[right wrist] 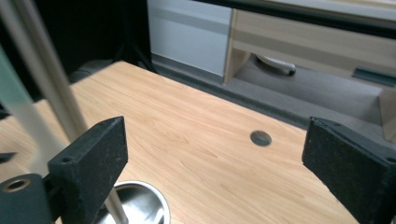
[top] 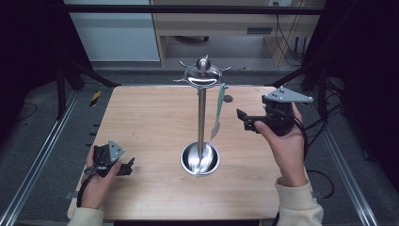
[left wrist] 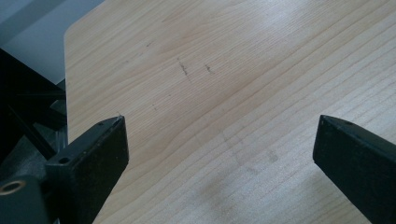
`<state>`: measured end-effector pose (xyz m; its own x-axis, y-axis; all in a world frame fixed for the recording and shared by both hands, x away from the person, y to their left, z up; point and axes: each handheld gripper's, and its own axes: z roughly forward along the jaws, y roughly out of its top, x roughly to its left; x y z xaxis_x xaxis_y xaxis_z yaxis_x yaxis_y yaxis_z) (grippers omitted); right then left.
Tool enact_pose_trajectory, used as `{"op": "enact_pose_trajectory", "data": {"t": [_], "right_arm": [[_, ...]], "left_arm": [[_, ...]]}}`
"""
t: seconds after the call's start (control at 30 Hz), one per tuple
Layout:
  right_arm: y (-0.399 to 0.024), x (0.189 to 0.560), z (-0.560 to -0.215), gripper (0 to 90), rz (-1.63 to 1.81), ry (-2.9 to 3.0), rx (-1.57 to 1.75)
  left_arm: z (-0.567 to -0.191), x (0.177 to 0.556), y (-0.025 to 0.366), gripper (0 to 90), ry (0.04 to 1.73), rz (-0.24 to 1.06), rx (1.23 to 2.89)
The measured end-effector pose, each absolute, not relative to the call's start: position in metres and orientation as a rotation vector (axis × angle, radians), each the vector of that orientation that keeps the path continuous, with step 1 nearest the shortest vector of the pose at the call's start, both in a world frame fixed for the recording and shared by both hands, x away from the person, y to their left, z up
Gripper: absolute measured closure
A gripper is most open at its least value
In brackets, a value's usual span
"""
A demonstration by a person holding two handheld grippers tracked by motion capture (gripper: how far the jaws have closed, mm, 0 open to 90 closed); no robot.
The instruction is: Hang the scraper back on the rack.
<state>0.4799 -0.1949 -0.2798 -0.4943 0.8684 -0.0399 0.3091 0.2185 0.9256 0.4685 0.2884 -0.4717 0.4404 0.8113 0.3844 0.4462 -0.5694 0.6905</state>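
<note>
Right hand-held gripper (top: 241, 120) gapes empty beside the hanging utensil (top: 218, 113) (left hand-held gripper (top: 130, 166) likewise).

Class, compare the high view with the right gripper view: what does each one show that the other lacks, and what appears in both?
High view alone: the stand's hooked top, the pale utensil's whole length hanging from it, the left gripper and both hands.
Right gripper view alone: a close look between the right gripper's open, empty jaws, and the cabinet's underside beyond the table.
Shared: the steel pole, its bowl base, the table and its dark round hole.
</note>
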Motion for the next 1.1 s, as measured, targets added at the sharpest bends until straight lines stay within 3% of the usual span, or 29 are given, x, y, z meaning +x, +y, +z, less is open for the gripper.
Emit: {"op": "enact_pose_trajectory", "data": {"t": [0.3,0.67,1.1], "right_arm": [[-0.199,0.491,-0.311,6.3,1.203,1.967,1.138],[-0.203,0.499,-0.340,12.9,1.165,1.967,1.212],[-0.207,0.502,-0.380,13.9,1.039,2.006,1.277]], "left_arm": [[-0.472,0.469,0.287,3.1,1.052,0.976,2.199],[-0.471,0.468,0.287,3.0,1.046,0.977,2.197],[-0.472,0.468,0.286,3.0,1.040,0.971,2.192]]}}
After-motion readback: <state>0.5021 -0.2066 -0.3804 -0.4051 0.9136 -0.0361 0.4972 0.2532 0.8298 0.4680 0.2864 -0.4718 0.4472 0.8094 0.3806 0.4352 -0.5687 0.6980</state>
